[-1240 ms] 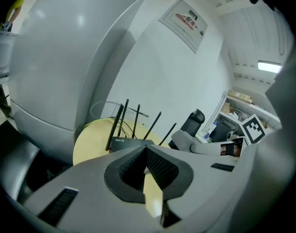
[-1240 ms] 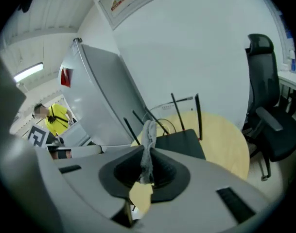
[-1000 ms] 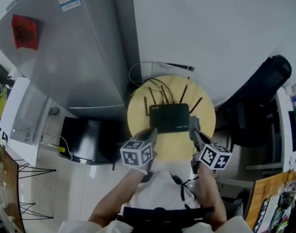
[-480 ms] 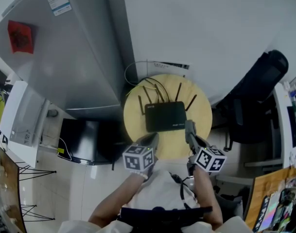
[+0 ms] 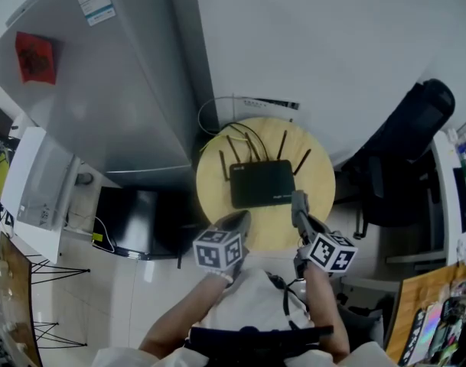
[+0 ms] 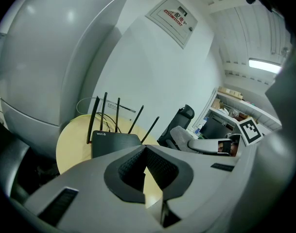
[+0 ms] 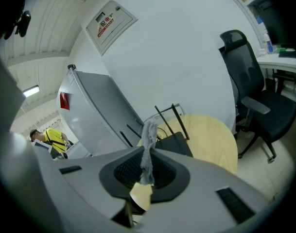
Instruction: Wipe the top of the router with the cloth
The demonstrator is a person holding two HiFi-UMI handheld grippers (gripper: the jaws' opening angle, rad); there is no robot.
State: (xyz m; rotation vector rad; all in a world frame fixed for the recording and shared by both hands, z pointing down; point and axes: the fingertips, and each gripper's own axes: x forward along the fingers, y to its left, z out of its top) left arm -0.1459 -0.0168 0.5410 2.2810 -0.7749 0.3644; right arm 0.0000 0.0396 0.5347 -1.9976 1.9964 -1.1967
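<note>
Office, by the look of it. Black swivel chair [image 7: 250, 81] with headrest and armrests, standing just beside a white desk [image 7: 284, 57]. Left gripper view: a wall shelf [image 6: 231, 93] with boxes on it, and a strip light [image 6: 267, 65] on a panelled ceiling. Plain white walls, framed notice [image 7: 110, 19] high up. Pale tiled floor [image 5: 102, 297]. Router [image 5: 262, 183] with aerials on a small round wooden table [image 5: 324, 182], cables looped behind it

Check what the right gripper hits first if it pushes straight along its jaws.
Probably the router: the right gripper, shut on the cloth, points at its near right corner. Height above it is unclear, so the cloth's free end may touch first.
</note>
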